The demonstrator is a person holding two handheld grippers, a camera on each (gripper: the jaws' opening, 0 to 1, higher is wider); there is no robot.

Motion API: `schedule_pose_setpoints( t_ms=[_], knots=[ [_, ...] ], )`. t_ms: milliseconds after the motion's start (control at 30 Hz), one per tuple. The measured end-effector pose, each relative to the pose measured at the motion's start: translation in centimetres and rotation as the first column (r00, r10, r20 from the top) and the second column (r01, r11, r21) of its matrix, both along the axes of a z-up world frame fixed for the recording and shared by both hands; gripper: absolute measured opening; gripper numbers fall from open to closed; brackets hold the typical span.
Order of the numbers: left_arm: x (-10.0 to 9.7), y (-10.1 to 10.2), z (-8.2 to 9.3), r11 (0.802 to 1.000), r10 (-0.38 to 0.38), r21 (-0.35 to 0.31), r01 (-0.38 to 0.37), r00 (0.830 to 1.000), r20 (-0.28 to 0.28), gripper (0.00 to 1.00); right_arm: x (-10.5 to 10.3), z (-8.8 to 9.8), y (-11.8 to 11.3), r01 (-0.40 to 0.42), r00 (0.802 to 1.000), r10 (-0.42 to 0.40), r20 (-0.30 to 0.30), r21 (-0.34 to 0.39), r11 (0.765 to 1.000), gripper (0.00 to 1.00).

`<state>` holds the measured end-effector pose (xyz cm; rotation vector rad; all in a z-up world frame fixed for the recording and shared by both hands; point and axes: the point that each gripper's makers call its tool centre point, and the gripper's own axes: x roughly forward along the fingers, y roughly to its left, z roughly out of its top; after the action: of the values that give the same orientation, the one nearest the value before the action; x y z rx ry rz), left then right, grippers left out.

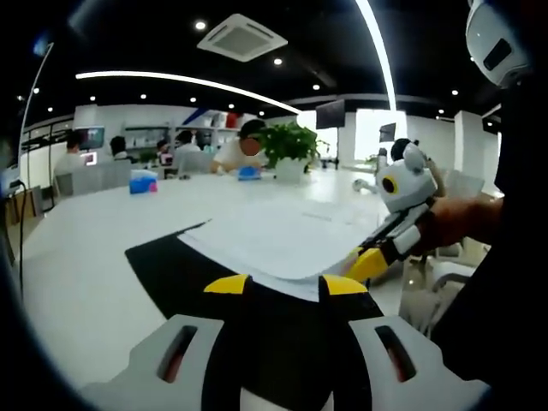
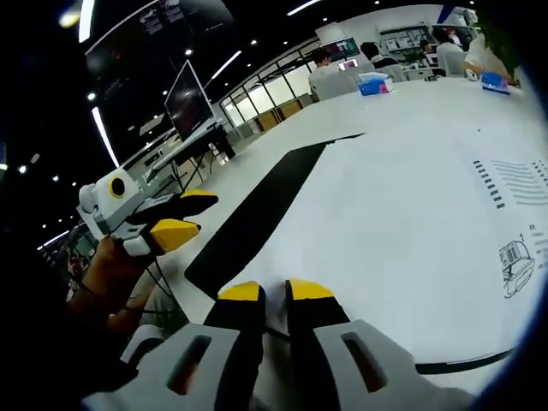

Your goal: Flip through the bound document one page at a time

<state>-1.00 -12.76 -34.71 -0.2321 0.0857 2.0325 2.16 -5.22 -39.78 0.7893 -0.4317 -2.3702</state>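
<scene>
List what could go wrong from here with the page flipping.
1. The right gripper has its jaws nearly together at the edge of the white page; it may pinch several sheets at once, or none.
2. The left gripper hovers open over the black mat without pressing the document, so a pull could drag it sideways.
3. A hard tug could crease or tear the page.

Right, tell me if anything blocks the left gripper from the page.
Nothing visible does. The left gripper stands open at the near edge of the white page, with only the black mat beneath it.
</scene>
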Motion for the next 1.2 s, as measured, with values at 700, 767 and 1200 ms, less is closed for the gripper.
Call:
schedule_pose_setpoints(
  t_ms=[700, 767, 1200],
  knots=[
    [-0.5, 1.8, -0.5, 1.0, -0.003, -0.019, 0.004, 0.999, 0.048, 0.32, 2.0, 0.3, -2.5, -0.129, 0.992, 0.129, 0.0, -0.05, 0.99, 0.17],
    [-0.5, 2.3, -0.5, 1.0, -0.011, -0.022, 0.012, 0.999, 0.049, 0.32, 2.2, 0.3, -2.8, -0.14, 0.99, 0.139, -0.006, -0.047, 0.989, 0.17],
    [-1.4, 5.7, -1.4, 0.995, -0.032, -0.091, 0.04, 0.995, 0.09, 0.3, 2.6, 0.4, -3.1, -0.166, 0.986, 0.164, -0.039, -0.037, 0.985, 0.2]
  ],
)
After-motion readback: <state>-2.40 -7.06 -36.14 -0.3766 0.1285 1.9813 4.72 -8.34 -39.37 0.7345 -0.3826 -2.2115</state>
